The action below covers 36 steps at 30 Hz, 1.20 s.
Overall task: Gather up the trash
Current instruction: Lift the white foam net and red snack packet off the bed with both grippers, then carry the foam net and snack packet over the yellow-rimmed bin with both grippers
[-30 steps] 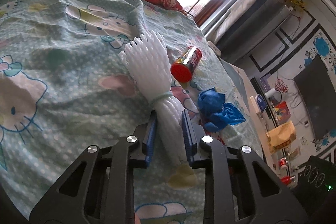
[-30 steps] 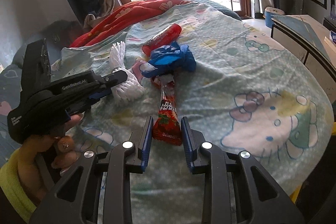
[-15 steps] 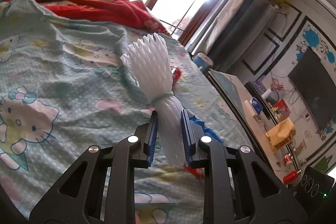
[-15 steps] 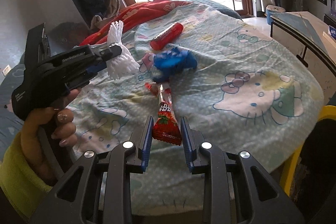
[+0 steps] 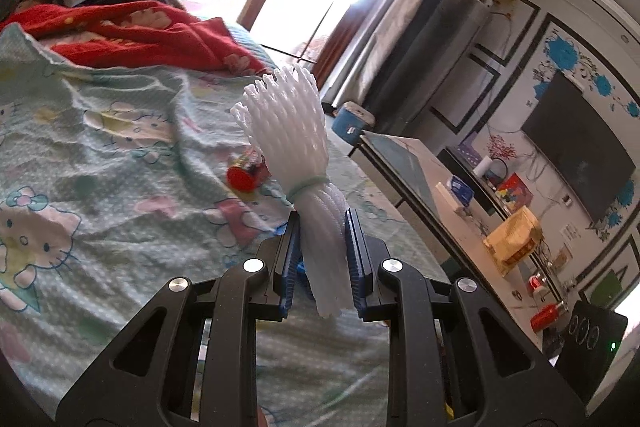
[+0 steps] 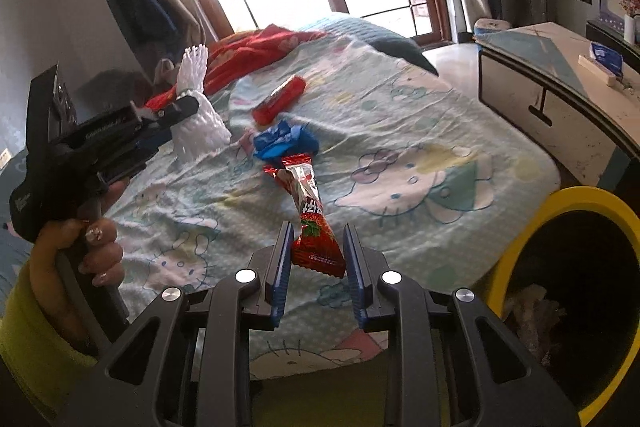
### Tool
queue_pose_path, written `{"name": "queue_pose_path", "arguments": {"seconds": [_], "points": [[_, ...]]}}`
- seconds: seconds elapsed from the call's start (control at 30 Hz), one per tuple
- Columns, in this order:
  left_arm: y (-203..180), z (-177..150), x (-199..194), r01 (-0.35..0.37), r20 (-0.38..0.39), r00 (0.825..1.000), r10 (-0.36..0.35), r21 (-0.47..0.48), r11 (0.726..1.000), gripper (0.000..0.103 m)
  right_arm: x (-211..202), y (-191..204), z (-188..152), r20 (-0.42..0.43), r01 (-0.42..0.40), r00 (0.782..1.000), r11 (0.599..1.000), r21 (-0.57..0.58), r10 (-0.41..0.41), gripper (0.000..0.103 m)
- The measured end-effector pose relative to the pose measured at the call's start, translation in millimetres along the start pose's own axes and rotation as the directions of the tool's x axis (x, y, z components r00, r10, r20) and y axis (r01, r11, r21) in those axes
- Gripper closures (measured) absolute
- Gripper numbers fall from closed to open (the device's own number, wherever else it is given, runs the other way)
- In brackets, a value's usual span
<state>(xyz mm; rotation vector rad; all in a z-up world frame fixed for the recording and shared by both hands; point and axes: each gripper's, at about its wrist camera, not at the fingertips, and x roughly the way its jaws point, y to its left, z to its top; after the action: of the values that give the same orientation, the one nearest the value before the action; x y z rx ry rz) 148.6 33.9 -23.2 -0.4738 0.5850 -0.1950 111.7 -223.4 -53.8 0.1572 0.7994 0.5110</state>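
Your left gripper (image 5: 320,255) is clenched on the white foam fruit-net sleeve (image 5: 296,143), bound with a pale band; the sleeve stands up out of the jaws, lifted clear of the pale green cartoon-print bedsheet (image 5: 100,187). Your right gripper (image 6: 316,259) is clenched on the lower end of the red foil snack wrapper (image 6: 310,203), whose silver upper end rises free above the sheet.

On the sheet beyond the wrapper lie the crumpled blue plastic bag (image 6: 282,143) and, farther back, the red cylindrical snack tube (image 6: 280,97), near each other but apart from both held items.

The sheet's near edge drops off just below your right gripper. To the right of that edge, low and close, stands the round yellow-rimmed trash bin (image 6: 536,227), mouth open, with crumpled waste inside. Beyond the bin, a white cabinet (image 6: 540,99) borders the floor gap alongside the bed. The crumpled red blanket (image 5: 132,35) occupies the far end of the bed under the window.
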Motion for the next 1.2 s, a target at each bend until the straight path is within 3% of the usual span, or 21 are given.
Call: {"name": "queue_pose_path", "arguments": {"seconds": [0.37,0.7,1.2], "points": [[-33,-10,-3,0.061,-0.014,0.998,-0.06,0.083,0.995,0.087,-37,-28,14,0.094,0.06,0.993,0.996,0.06,-0.065,0.079],[-61,-27,3,0.116,-0.058,0.992,-0.109,0.14,0.983,0.087,-57,-54,15,0.131,0.103,0.985,0.989,0.106,-0.116,0.079],[-113,-65,18,0.206,-0.156,0.973,-0.17,0.258,0.944,0.087,-84,-99,2,0.15,0.197,0.962,0.962,0.188,-0.226,0.079]]}}
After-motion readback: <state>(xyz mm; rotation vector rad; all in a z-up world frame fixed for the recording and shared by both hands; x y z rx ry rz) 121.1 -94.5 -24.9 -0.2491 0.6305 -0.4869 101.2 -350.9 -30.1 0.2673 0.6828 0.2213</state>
